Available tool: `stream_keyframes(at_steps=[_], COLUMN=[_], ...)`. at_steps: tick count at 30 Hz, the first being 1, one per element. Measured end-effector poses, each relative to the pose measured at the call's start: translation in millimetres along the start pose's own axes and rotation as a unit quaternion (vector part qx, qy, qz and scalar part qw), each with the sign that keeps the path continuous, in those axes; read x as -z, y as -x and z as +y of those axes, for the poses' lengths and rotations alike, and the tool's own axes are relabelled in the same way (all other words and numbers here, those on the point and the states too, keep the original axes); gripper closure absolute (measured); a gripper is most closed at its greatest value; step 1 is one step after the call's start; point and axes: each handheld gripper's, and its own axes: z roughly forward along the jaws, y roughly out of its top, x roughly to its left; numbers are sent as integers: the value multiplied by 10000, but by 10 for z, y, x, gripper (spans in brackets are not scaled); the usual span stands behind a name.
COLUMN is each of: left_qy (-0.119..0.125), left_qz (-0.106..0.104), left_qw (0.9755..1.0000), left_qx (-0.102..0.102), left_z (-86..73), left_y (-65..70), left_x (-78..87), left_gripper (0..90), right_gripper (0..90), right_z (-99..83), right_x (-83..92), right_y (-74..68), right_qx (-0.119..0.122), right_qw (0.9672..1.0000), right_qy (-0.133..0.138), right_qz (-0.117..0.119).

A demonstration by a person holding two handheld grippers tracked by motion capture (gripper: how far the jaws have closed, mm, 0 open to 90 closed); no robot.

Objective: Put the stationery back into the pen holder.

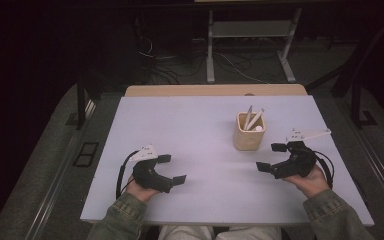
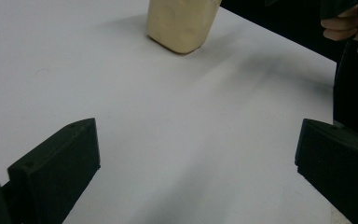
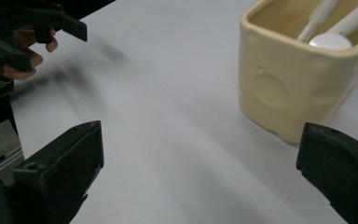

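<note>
Two grippers empty, holder untouched

Left gripper (image 1: pixel 171 168) rests on the table (image 1: pixel 200 125), jaws spread wide, empty. Cream holder (image 1: pixel 249 132) stands mid-right with white utensils (image 1: pixel 254 119) inside (nothing removed). Right gripper (image 1: pixel 272 156), also agape, sits just beside it; grasping remains.

White counter (image 1: pixel 190 150) with wooden edge strip at far side, grey floor (image 1: pixel 40 165) around it, metal frame legs (image 1: pixel 210 55) beyond the counter, loose cables (image 1: pixel 240 67) on floor between them, dark floor plate (image 1: pixel 86 153) left of counter
</note>
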Motion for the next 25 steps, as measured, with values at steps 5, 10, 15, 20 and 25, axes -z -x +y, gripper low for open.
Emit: stream_keyframes(at_steps=[5, 10, 15, 20, 25], left_qy=[8, -23, -42, -42, -43], left_qz=[2, 15, 42, 49, 43], left_qw=[10000, 10000, 10000, 10000, 10000], left_qx=[14, 12, 37, 70, 54], left_z=[-7, -14, -26, -34, -34], left_y=[-8, -17, -33, -43, -45], left_x=[6, 9, 13, 19, 13], left_gripper=[0, 0, 0, 0, 0], right_gripper=[3, 4, 4, 4, 4], right_z=[-132, -271, -362, -424, -477], right_x=[-2, -21, -16, -11, -14], right_y=[-8, 5, 10, 12, 26], right_qx=[-6, -92, -109, -23, -64], right_qw=[10000, 9999, 9999, 9999, 9999], right_qy=[-56, -66, -34, -17, -31], right_qz=[-21, -17, -63, -122, -154])
